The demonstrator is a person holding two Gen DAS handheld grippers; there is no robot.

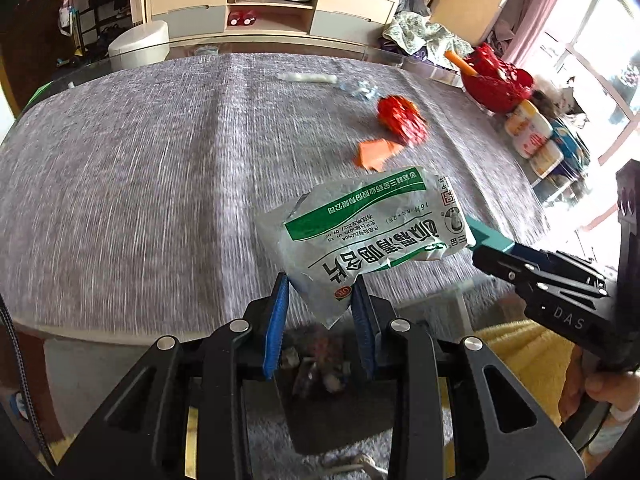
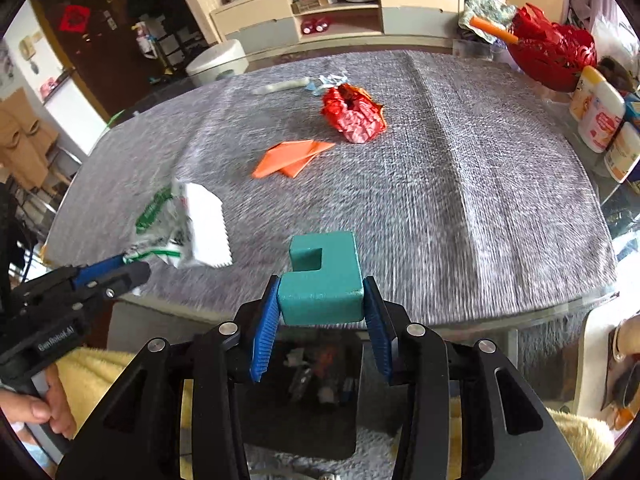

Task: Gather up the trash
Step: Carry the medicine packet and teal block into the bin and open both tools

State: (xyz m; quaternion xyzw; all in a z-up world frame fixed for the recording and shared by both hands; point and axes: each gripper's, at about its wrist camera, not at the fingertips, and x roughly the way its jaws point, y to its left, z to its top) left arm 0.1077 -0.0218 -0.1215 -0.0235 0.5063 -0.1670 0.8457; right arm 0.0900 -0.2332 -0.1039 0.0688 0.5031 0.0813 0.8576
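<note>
Left tongs [image 1: 320, 312] pinch only a corner of the silver-green wrapper [image 1: 372, 232] past the table's [image 1: 120, 168] near edge, so it may slip out short of the dark bin [image 2: 304, 392] below. Right tongs [image 2: 322, 320] clamp a teal block [image 2: 322, 280], whose smooth sides could slide free.

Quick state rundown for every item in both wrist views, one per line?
left gripper: shut on the silver packet
silver packet: crumpled, torn open, lifted off the table
right gripper: shut on the teal block
teal block: held, clear of the table
red wrapper: crumpled, lying on the table
orange paper: folded flat, on the table
white strip: lying near the far edge
red basket: upright, full
</note>
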